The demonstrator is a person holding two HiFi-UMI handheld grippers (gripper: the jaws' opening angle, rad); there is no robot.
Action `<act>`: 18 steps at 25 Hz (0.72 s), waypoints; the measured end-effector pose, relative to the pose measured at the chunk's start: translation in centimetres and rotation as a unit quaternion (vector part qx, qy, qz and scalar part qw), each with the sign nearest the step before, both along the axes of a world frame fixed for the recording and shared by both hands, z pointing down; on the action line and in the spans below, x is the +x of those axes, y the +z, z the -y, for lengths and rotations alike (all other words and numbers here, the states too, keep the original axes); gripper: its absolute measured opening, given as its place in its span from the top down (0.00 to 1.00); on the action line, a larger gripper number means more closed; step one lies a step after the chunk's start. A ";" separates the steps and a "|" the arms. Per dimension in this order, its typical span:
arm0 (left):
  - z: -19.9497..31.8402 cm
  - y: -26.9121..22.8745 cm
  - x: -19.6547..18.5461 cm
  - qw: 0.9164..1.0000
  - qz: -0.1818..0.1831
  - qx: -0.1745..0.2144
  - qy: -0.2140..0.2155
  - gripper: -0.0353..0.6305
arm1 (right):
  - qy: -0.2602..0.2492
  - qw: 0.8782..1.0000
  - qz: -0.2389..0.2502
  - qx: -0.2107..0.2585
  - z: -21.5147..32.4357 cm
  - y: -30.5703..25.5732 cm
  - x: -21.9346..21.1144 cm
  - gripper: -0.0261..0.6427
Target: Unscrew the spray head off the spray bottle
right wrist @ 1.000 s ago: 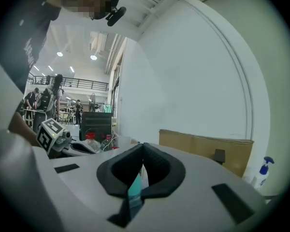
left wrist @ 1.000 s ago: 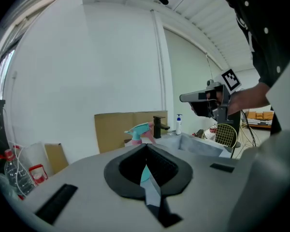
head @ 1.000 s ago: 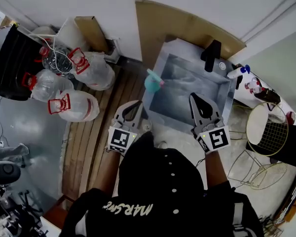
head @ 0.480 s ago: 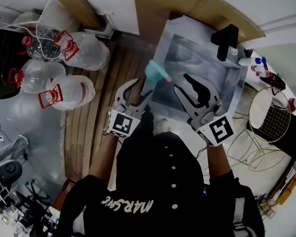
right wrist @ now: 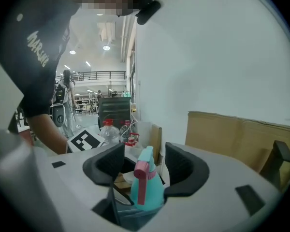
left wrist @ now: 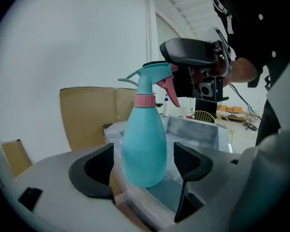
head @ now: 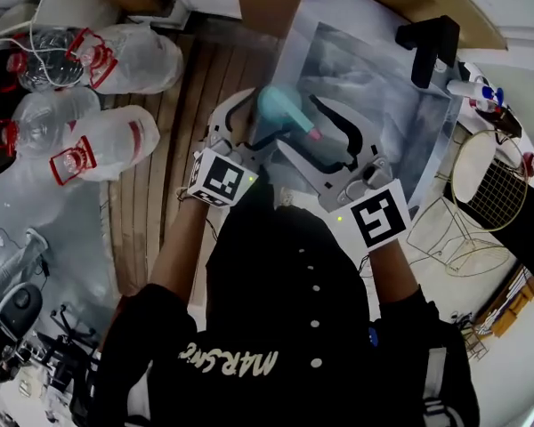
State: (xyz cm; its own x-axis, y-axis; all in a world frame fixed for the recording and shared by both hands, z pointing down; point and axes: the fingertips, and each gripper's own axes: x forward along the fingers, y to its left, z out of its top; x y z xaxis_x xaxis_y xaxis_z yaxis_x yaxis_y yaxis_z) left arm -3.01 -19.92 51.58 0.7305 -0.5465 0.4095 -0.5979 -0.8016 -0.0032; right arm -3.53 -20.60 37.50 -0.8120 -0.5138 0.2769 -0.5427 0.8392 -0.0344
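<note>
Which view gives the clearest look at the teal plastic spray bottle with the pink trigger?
The left gripper view: the teal plastic spray bottle stands upright, large, seen nearly whole, side-on. The head view shows it blurred, from above; the right gripper view shows it small, base hidden.

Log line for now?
left gripper: just opening, spray bottle between, no contact | right gripper: just opening, spray head between tips, no contact | spray head: attached

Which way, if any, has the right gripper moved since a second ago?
Yes. The right gripper has crossed the sink leftward to the spray bottle at its corner; its jaws have just been opening, not pressing the bottle.
</note>
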 end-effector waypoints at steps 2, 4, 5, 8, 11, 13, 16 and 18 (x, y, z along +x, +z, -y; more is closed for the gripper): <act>0.4 0.5 0.4 1.000 -0.009 -0.004 0.009 0.37 | 0.002 1.000 -0.004 -0.006 0.4 1.1 -0.4 0.58; 0.8 1.0 0.7 1.000 -0.012 -0.010 0.016 0.36 | 0.000 1.000 -0.008 -0.011 0.7 2.0 -0.8 0.58; 1.0 1.2 0.9 1.000 -0.013 -0.012 0.020 0.36 | -0.003 1.000 -0.012 -0.012 0.8 2.4 -1.0 0.58; 1.2 2.1 1.5 0.999 -0.009 -0.014 0.035 0.36 | -0.020 0.999 -0.042 -0.015 0.9 4.0 -1.3 0.58; 1.4 2.8 1.9 0.999 -0.006 -0.013 0.044 0.36 | -0.031 0.997 -0.072 -0.010 1.3 5.4 -1.3 0.61; 1.5 2.9 2.1 0.998 -0.007 -0.012 0.054 0.36 | -0.029 0.997 -0.072 -0.004 1.5 5.5 -1.1 0.69; 1.5 2.8 2.0 0.998 -0.009 -0.010 0.067 0.37 | -0.040 0.997 -0.065 -0.003 1.4 5.4 -1.3 0.74; 1.4 2.8 2.0 0.997 -0.009 -0.010 0.074 0.37 | -0.055 0.997 -0.062 -0.002 1.2 5.4 -1.4 0.75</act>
